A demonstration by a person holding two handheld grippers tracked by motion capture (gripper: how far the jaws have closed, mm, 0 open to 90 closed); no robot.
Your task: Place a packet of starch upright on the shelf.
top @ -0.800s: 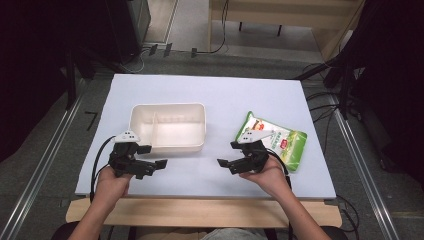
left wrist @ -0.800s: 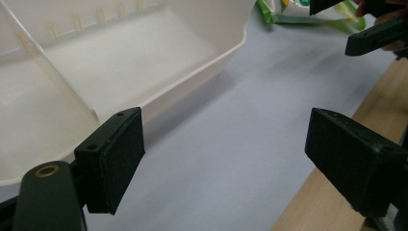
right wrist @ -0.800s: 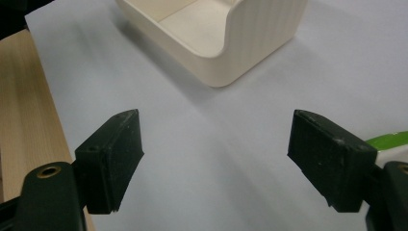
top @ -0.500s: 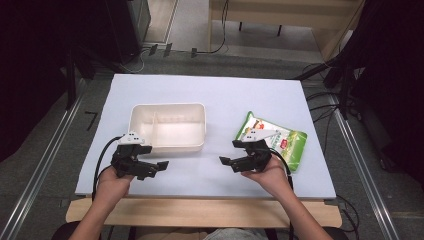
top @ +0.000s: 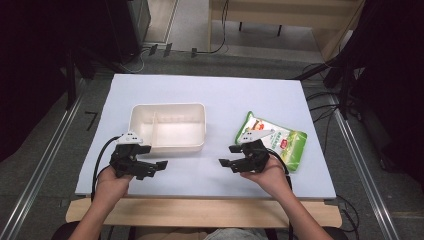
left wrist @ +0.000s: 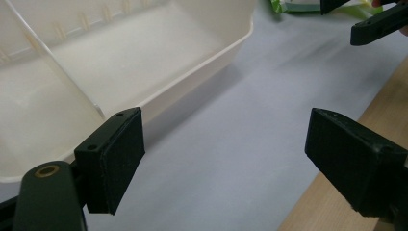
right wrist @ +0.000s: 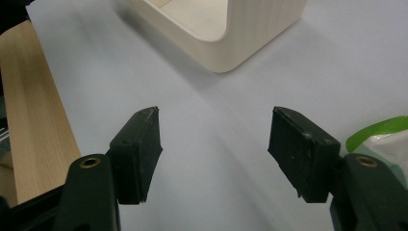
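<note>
A cream two-compartment plastic tray (top: pixel 200 111) sits mid-table, empty. A green snack bag (top: pixel 282 140) lies flat to its right. My left gripper (top: pixel 159 167) hovers just in front of the tray's near left corner, open, nothing between its jaws. In the left gripper view the tray (left wrist: pixel 159 91) is close ahead on the left and the left gripper (left wrist: pixel 223 161) spans bare table. My right gripper (top: pixel 226 162) is open beside the bag's near left end, pointing toward the other gripper. In the right gripper view the right gripper (right wrist: pixel 214 154) holds nothing; the tray corner (right wrist: pixel 250 33) is ahead and the bag's edge (right wrist: pixel 380 132) at right.
A white sheet (top: pixel 220 95) covers the table, with a wooden strip (top: pixel 200 210) along the near edge. Cables (top: pixel 100 160) trail from the grippers. Dark equipment and metal rails (top: pixel 45 150) flank the table. In the left gripper view the other gripper's jaws (left wrist: pixel 380 24) show at top right.
Both hands have shifted only slightly; the left gripper edged a little toward the centre. Both grippers stay open and hold nothing.
</note>
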